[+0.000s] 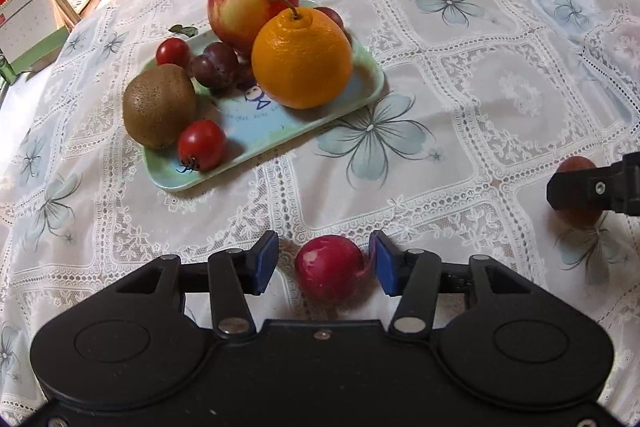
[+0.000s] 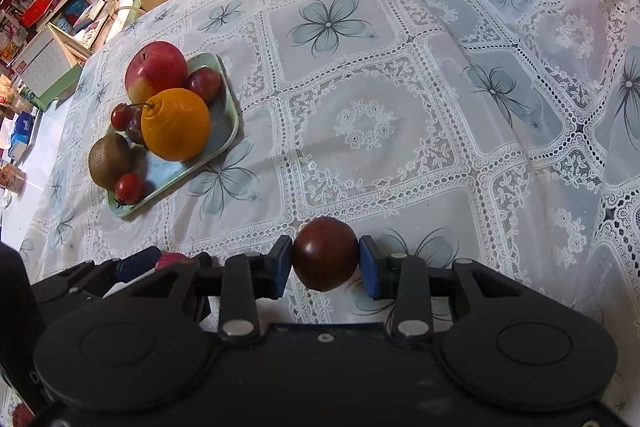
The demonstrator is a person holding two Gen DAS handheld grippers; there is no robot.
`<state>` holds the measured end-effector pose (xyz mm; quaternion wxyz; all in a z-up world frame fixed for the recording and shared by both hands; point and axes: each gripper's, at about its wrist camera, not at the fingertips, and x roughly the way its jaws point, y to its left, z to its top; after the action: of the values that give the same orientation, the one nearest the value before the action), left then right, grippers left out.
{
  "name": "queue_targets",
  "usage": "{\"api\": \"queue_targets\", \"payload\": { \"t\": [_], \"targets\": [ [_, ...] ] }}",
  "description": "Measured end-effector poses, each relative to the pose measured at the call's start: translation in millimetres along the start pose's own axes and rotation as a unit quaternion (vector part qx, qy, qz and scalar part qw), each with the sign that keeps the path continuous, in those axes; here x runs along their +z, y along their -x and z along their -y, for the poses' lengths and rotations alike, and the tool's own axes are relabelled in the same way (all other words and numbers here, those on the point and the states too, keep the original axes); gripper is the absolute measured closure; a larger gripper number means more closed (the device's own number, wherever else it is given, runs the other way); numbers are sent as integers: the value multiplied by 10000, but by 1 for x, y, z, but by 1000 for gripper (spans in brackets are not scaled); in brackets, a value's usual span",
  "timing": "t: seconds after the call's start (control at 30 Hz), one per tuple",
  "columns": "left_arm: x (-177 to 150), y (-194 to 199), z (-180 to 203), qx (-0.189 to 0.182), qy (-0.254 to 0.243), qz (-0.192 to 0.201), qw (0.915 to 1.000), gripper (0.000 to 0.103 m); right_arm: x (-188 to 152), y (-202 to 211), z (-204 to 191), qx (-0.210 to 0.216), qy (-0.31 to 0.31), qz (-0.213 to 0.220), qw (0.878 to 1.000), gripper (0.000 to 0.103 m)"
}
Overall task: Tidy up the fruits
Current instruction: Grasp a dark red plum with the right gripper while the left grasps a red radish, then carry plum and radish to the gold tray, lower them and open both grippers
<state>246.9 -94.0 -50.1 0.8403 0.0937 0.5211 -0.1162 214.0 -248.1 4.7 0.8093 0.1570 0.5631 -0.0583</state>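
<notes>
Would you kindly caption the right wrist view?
Right tool grips a dark plum above the lace tablecloth; fruit tray behind.

left wrist: steep down, close | right wrist: same (shared: tray [image 1: 362, 95] [image 2: 224, 83])

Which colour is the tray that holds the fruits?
Pale mint green rim, light blue centre; the tray shows best in the left wrist view.

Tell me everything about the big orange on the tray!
The orange is round, bright and dimpled, with a thin curved stem on a small bump at its top. It sits upright on the pale green tray, in front of the red-yellow apple, with dark plums beside it. No gripper touches it.
</notes>
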Motion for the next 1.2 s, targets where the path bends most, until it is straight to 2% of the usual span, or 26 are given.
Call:
{"api": "queue_targets", "payload": {
  "t": [0.03, 0.1, 0.27, 0.43, 0.63, 0.77, 0.87, 1.03, 1.1, 1.2],
  "targets": [
    [0, 0, 0, -22, 23, 0, 10000, 48, 0, -1, 1, -10, -5, -11, 10000, 66],
    [-1, 1, -1, -131, 91, -9, 9999, 59, 0, -4, 2, -14, -21, -49, 10000, 66],
    [-3, 13, -4, -55, 263, 3, 9996, 60, 4, -7, 11, 48, -164, -54, 9998, 66],
    [-15, 48, -11, 30, 302, 172, 9994, 59, 6, -7, 16, -14, -228, 58, 9997, 66],
    [-46, 89, -28, 120, 487, 299, 9983, 59, 4, -18, 16, -33, -185, -107, 9998, 66],
    [-75, 110, -44, 274, 688, 341, 9967, 59, 1, -19, 16, -27, -141, -54, 9999, 66],
    [-98, 123, -60, 294, 913, 409, 9945, 59, -2, -11, 13, 19, 2, 175, 9998, 66],
    [-131, 135, -92, 460, 1410, 473, 9878, 59, -22, 28, -11, -117, 597, 1083, 9923, 65],
    [-140, 136, -105, 498, 1599, 462, 9848, 59, -40, 49, -20, 137, 773, 1300, 9884, 65],
    [-149, 135, -117, 527, 1850, 430, 9804, 59, -72, 74, -35, 515, 1046, 1312, 9845, 65]
  ]
}}
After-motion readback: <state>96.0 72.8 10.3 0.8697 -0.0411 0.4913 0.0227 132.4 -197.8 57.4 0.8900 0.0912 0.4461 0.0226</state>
